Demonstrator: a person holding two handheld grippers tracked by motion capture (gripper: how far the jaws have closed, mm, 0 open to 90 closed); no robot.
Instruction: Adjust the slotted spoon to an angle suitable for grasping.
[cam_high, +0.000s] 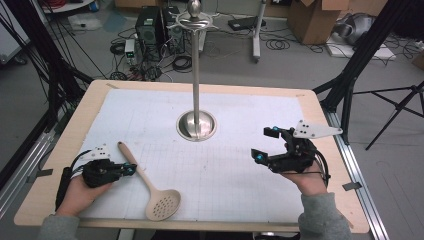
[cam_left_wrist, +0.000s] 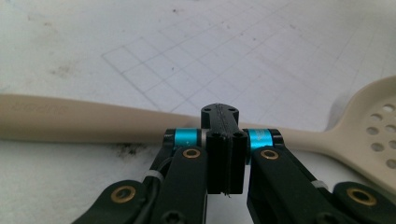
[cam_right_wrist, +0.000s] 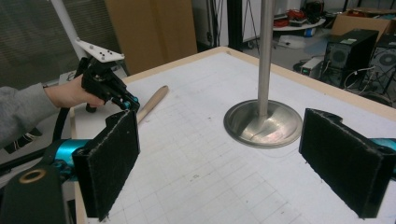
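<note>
Right, the left gripper (cam_high: 131, 169) sits low at the near-left part of the wooden table with a white gridded mat (cam_high: 235, 150), held in the person's left hand (cam_high: 82, 192); its jaws are pressed flat together with nothing between them (plain in the left gripper view, pads face to face). Its tip points at the handle of the beige plastic slotted spoon (cam_high: 150, 187), just beside it or maybe touching; cannot tell which from the high view. In the left gripper view the spoon (cam_left_wrist: 93, 123) lies crosswise just beyond the closed tip of the left gripper (cam_left_wrist: 219, 109), handle running left, perforated bowl at the right edge. The spoon lies flat on the mat at near-left, handle end pointing away from the person, bowl nearest the table's front edge

The right gripper (cam_high: 266, 145) is at the near-right of the table, held in the right hand (cam_high: 310, 181), lifted off the mat and tipped on its side, jaws spread wide with nothing between them. In the right gripper view its two black pads (cam_right_wrist: 109, 161) stand far apart, framing the mat and the round base of the tall steel stand with a pole (cam_right_wrist: 263, 122), which is at the table's middle, well apart from both grippers. That view also has the left gripper (cam_right_wrist: 127, 102) far off beside the spoon's handle (cam_right_wrist: 154, 100)
</note>
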